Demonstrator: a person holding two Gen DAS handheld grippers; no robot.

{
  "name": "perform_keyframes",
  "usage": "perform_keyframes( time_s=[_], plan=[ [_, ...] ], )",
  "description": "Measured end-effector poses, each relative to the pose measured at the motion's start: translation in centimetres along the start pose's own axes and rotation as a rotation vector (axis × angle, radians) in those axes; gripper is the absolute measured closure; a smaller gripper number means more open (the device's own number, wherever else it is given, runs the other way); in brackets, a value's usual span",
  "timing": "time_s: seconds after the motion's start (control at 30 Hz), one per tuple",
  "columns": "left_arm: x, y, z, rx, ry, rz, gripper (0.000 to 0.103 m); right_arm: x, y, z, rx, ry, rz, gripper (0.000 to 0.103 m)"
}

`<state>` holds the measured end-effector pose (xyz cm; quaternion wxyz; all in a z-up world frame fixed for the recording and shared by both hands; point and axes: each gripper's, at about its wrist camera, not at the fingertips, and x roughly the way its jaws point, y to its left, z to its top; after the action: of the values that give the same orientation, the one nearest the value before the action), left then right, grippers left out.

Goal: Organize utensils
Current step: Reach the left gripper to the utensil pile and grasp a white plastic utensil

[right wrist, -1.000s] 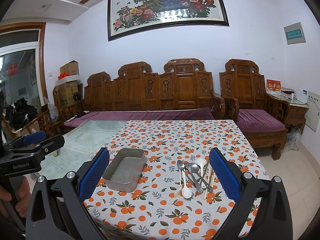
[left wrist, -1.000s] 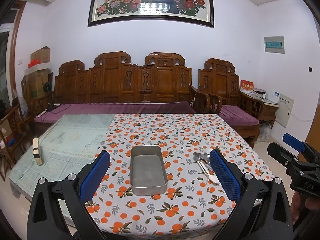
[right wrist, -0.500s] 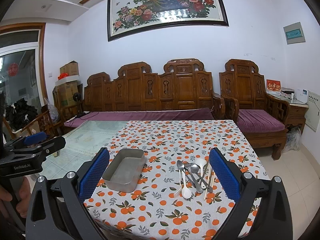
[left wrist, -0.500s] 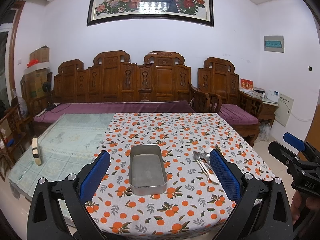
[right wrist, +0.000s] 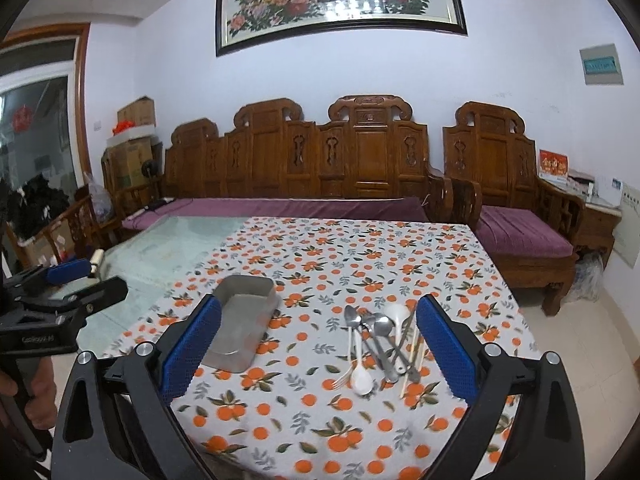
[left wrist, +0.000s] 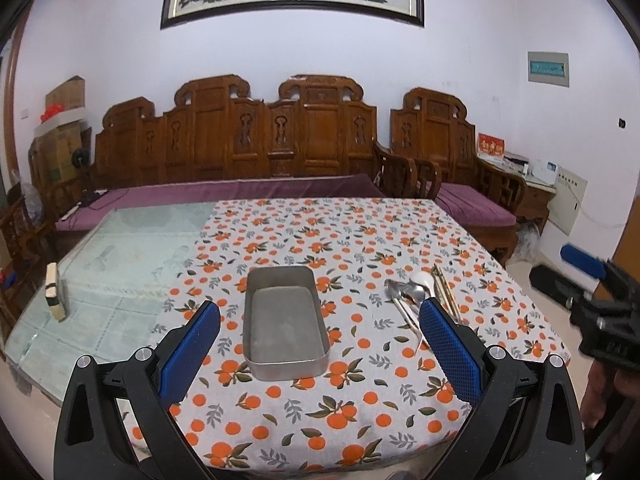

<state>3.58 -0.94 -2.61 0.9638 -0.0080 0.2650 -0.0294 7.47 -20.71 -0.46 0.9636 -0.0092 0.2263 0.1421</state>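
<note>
Both tools have edged closer to the desk (left wrist: 472, 240), left tool (left wrist: 320, 354) and right tool (right wrist: 318, 350) spread apart, empty. Nothing is sorted yet: utensils (right wrist: 380, 340) lie heaped beside the bare metal tray (left wrist: 282, 320).

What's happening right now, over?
Both grippers, left and right, open, empty. Utensils piled beside empty tin. Nothing in the way.
</note>
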Motion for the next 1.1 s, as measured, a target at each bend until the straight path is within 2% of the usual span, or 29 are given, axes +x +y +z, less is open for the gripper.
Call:
perform_keyframes(
  time_s=[0.33, 0.5, 0.83, 1.1],
  plan=[
    [3.8, -0.5, -0.4, 0.025, 0.054, -0.020, 0.007, 5.3, -2.2, 1.1, -0.031, 0.077, 0.056, 0.022],
    [5.8, -0.8, -0.4, 0.033, 0.092, -0.044, 0.007, 7.5, -3.8, 0.4, -0.030, 0.121, 0.052, 0.026],
    [9.8, -3.2, -0.7, 0.057, 0.165, -0.123, 0.007, 10.8, -8.9, -3.7, 0.022, 0.218, 0.004, 0.035],
    [15.1, -6.5, -2.4, 0.067, 0.274, -0.181, 0.007, 13.7, -12.8, -6.9, 0.084, 0.323, -0.003, 0.043]
  ],
)
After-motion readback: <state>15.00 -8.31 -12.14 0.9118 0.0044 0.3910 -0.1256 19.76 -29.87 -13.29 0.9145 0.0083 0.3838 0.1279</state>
